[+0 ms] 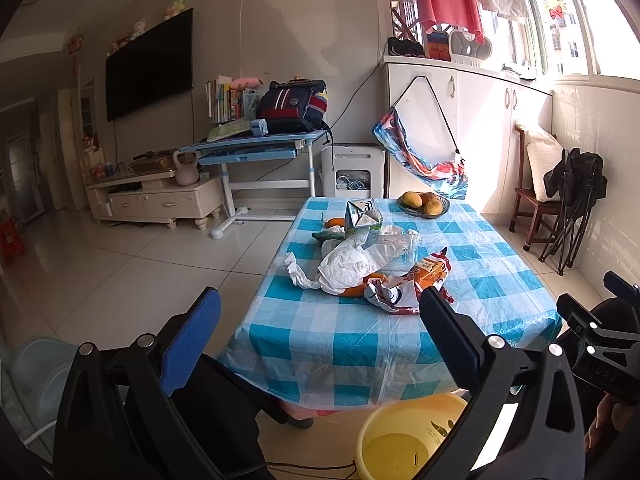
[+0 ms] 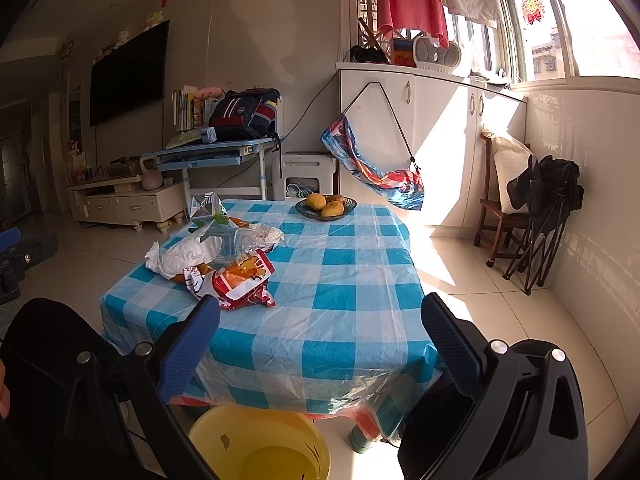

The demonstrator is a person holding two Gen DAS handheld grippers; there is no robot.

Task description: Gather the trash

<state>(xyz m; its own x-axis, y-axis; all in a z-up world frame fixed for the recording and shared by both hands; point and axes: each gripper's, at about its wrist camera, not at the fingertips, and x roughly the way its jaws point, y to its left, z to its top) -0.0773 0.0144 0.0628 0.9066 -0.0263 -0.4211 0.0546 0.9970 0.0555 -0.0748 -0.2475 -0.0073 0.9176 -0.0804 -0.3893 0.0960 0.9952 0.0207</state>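
A heap of trash lies on the blue-checked table (image 1: 340, 332) (image 2: 352, 320): a red-orange snack bag (image 1: 416, 280) (image 2: 240, 280), crumpled white paper (image 1: 348, 264) (image 2: 188, 254), a clear plastic bottle (image 1: 394, 242) (image 2: 240, 240) and a silver carton (image 1: 362, 212) (image 2: 206, 208). A yellow bucket (image 1: 400, 436) (image 2: 260, 444) stands on the floor below the table's near edge. My left gripper (image 1: 320, 320) is open and empty, short of the heap. My right gripper (image 2: 320, 324) is open and empty over the near part of the table.
A dark bowl of mangoes (image 1: 424, 202) (image 2: 326, 205) sits at the table's far end. A wooden chair with a black bag (image 1: 560, 196) (image 2: 536, 200) stands at the right wall. A blue desk (image 1: 256, 148) and TV cabinet (image 1: 156, 200) stand behind. The right gripper's body shows at the left wrist view's right edge (image 1: 600, 340).
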